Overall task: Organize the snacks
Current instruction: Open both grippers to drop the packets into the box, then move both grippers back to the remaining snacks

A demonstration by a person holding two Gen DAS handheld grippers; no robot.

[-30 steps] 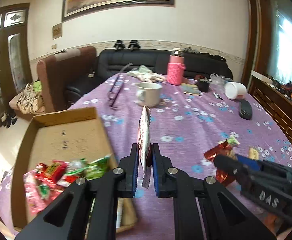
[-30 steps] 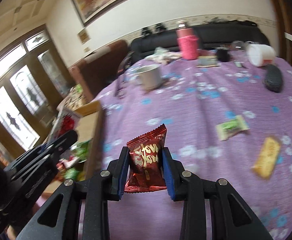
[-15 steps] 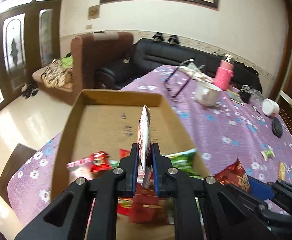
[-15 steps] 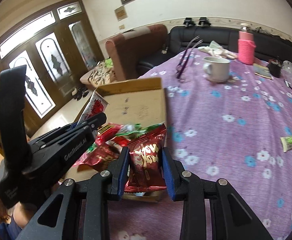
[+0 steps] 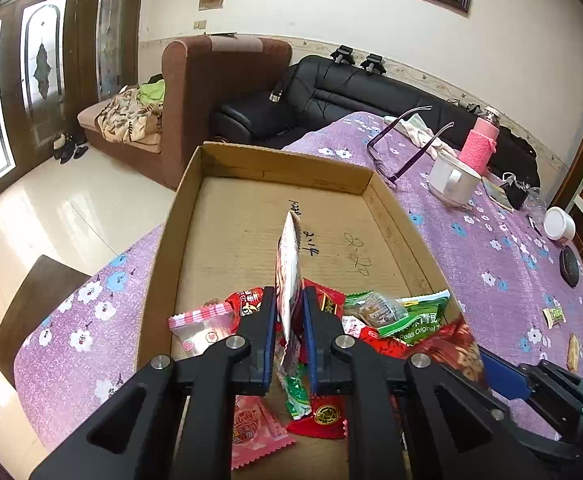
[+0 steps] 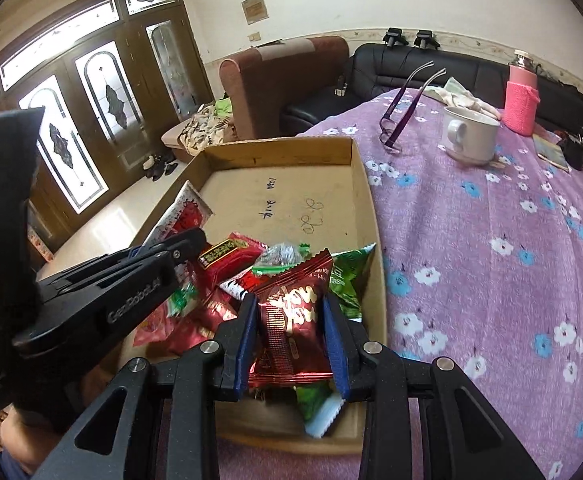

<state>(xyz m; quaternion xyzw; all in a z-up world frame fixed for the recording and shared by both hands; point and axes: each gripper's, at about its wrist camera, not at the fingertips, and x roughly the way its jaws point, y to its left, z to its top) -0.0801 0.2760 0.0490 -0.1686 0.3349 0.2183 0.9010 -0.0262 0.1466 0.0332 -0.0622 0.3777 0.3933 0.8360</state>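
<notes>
My left gripper [image 5: 287,300] is shut on a flat white-and-red snack packet [image 5: 288,264], held edge-on above the near end of a shallow cardboard box [image 5: 291,168]. My right gripper [image 6: 289,308] is shut on a dark red foil snack bag [image 6: 293,320] over the box's near right corner [image 6: 375,240]. Several wrapped snacks [image 5: 395,314] lie heaped in the box's near end. In the right wrist view the left gripper [image 6: 159,258] reaches in from the left with its packet [image 6: 183,212]. The right gripper [image 5: 487,356] shows at lower right of the left wrist view.
The purple flowered tablecloth [image 6: 491,220] carries a white mug [image 6: 469,132], purple glasses [image 6: 403,108], a pink bottle [image 6: 523,92], and loose snacks [image 5: 553,316] at right. The box's far half is bare cardboard. A brown armchair [image 5: 219,92] and black sofa [image 5: 331,96] stand beyond the table.
Both grippers have swung left from over the tablecloth to above the box, each keeping its snack. The heap of snacks now lies right under the fingers.
</notes>
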